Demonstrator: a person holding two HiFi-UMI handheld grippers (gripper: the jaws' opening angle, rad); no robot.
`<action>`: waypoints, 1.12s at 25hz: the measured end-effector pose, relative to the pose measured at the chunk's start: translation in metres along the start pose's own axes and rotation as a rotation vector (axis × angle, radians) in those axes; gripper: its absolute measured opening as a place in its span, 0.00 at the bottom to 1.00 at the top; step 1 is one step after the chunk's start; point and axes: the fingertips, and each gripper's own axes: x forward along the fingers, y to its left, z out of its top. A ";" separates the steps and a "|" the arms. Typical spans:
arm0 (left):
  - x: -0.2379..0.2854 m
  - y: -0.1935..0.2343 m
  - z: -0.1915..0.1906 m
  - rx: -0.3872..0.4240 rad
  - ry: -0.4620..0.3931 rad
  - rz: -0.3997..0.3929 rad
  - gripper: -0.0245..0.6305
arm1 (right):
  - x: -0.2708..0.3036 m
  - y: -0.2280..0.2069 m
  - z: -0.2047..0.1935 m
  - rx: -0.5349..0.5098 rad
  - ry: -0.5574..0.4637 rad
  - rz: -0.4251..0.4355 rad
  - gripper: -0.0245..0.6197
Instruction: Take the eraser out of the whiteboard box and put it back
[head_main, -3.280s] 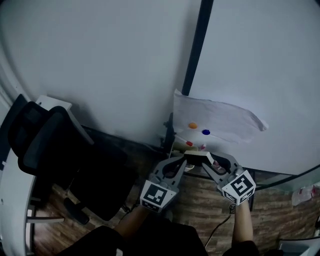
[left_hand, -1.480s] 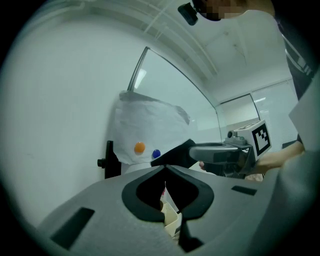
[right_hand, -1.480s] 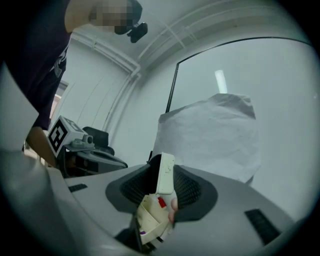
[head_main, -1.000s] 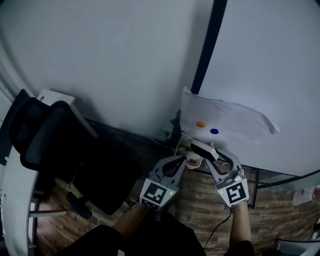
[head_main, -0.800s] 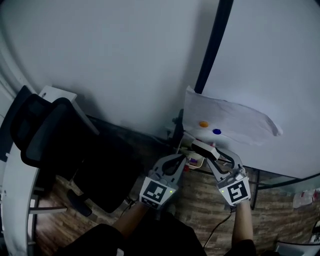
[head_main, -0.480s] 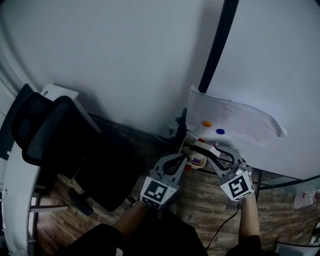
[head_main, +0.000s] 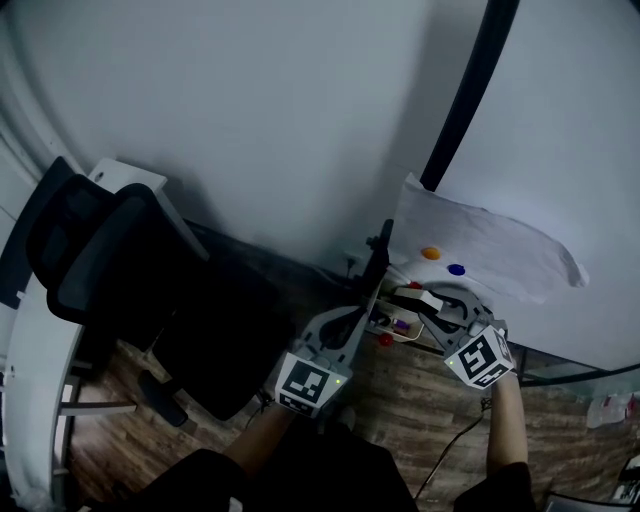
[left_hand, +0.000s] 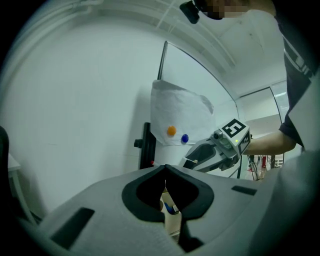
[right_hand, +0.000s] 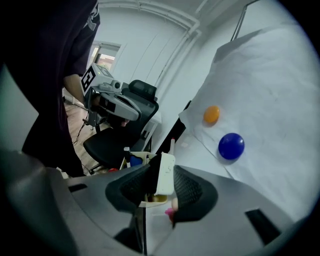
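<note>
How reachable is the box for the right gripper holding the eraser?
Probably yes. The right gripper, shut on the eraser, hangs just above the box's open top with nothing between them; the left gripper sits off to the side.

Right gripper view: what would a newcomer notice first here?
The white eraser clamped in the right hand-held gripper, close to the whiteboard box. Behind it, an orange magnet and a blue magnet sit on a white sheet. A black office chair fills the head view's left.
</note>
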 end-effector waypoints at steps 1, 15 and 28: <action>-0.001 0.003 -0.001 0.008 0.000 0.004 0.04 | 0.003 0.000 -0.002 0.005 0.005 0.006 0.24; 0.000 0.005 -0.006 -0.010 0.011 0.000 0.04 | 0.006 0.001 -0.007 0.057 0.015 0.017 0.36; -0.003 0.000 -0.003 0.001 0.002 -0.014 0.04 | -0.010 0.000 -0.002 0.143 -0.036 -0.038 0.34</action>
